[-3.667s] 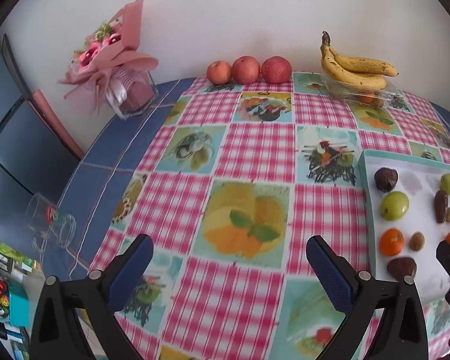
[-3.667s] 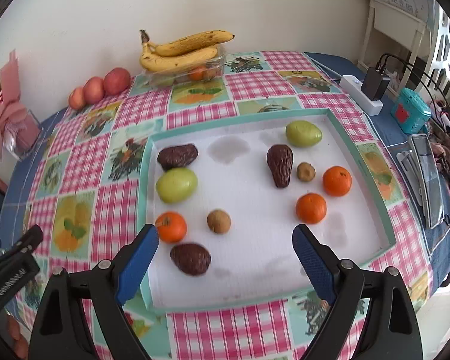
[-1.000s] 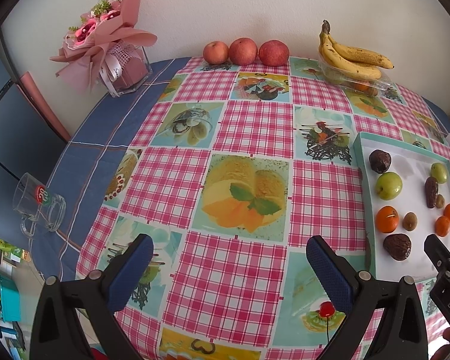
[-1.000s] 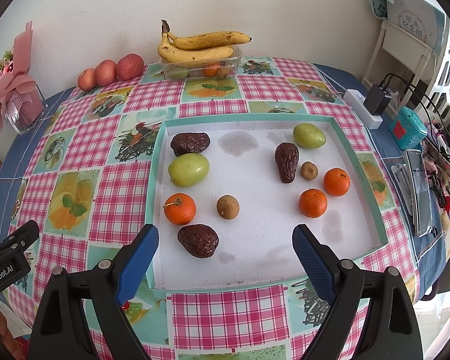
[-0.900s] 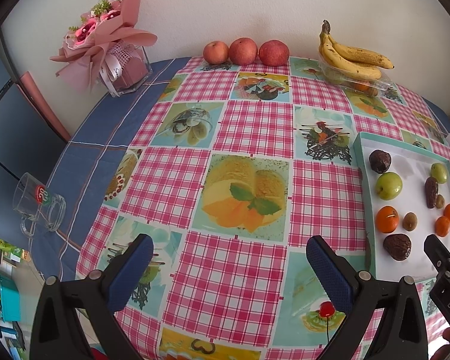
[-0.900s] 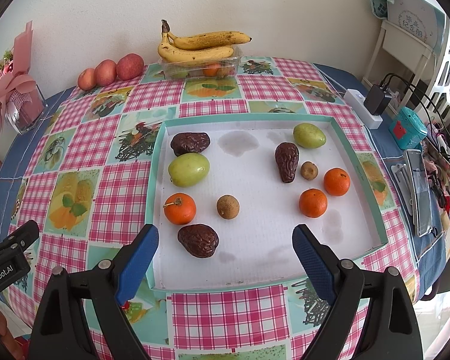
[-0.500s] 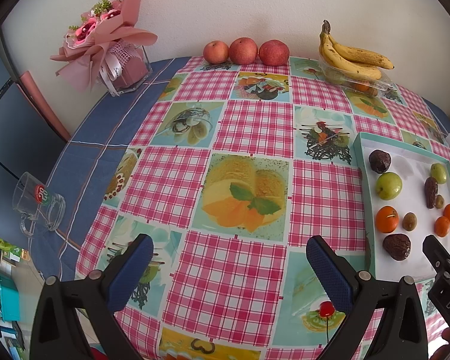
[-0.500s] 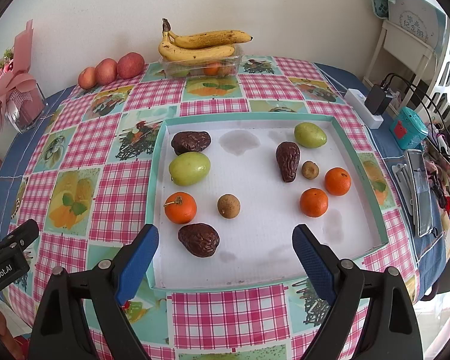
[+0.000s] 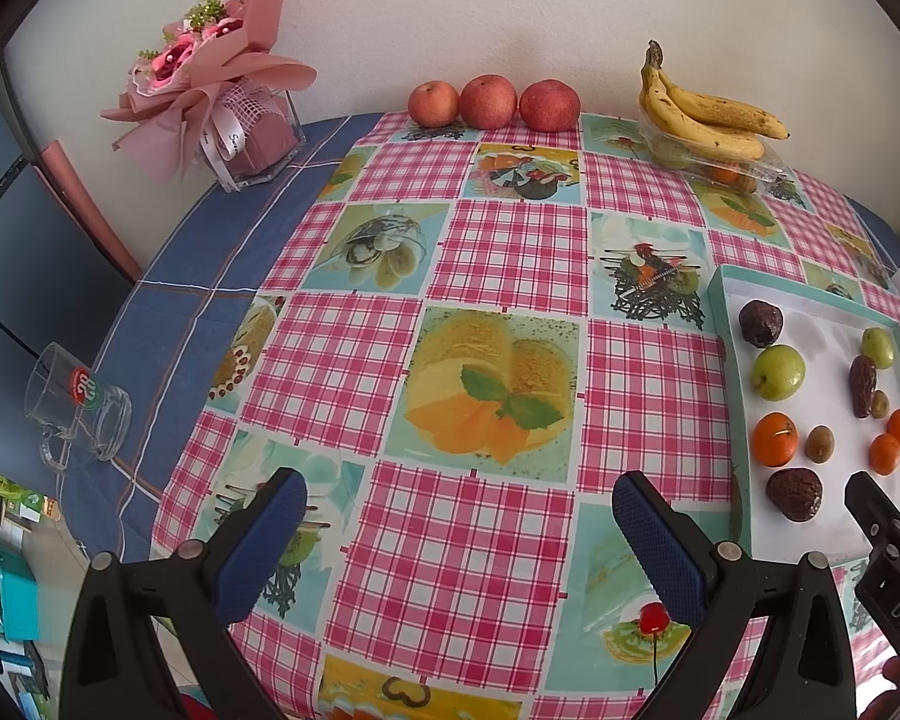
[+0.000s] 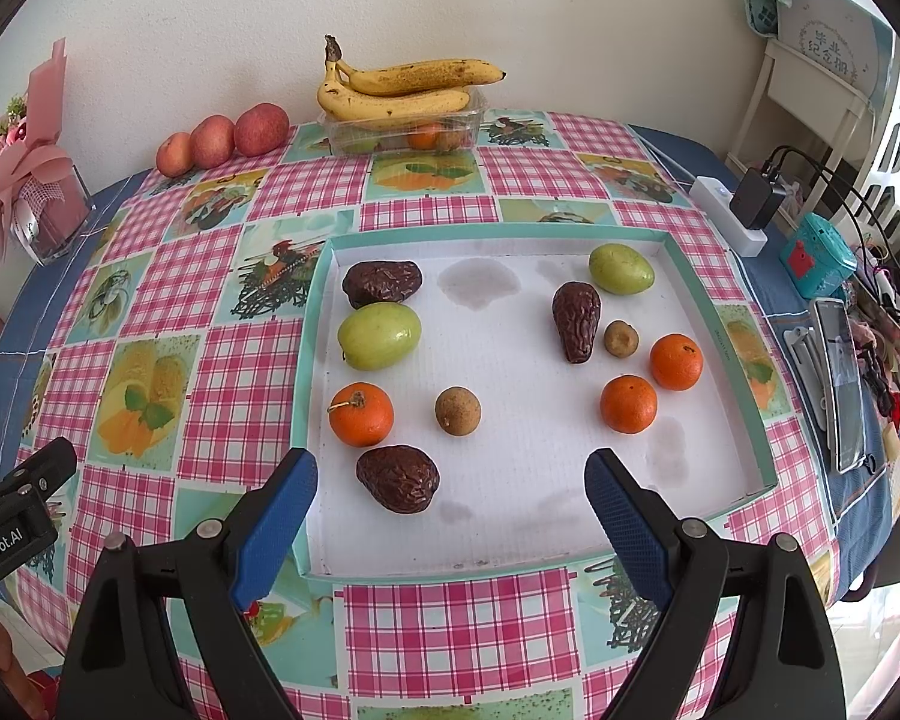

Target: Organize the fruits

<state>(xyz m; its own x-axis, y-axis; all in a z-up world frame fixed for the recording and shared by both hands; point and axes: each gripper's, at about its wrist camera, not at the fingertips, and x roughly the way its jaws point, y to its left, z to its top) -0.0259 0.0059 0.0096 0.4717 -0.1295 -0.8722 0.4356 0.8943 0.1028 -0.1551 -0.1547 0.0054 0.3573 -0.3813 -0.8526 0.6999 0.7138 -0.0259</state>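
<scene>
- Right now the right gripper (image 10: 450,498) hangs with its blue pads spread wide and nothing between them, just above the near edge of the teal-rimmed tray (image 10: 717,315).
- Just ahead of its left finger lies a wrinkled dark fruit (image 10: 397,478); beyond that sit an orange (image 10: 360,414) and a small brown fruit (image 10: 457,411).
- Farther ahead on the left are a green fruit (image 10: 379,335) and another dark fruit (image 10: 381,282).
- Ahead to the right are two more oranges (image 10: 628,404), a dark pear-shaped fruit (image 10: 576,320) and a second green fruit (image 10: 621,269).
- Likewise the left gripper (image 9: 456,531) is released and empty, over the checked tablecloth (image 9: 510,252), with the tray off to its right.
- Far ahead by the wall stand three apples (image 9: 489,102) and bananas (image 9: 702,117) on a clear container.
</scene>
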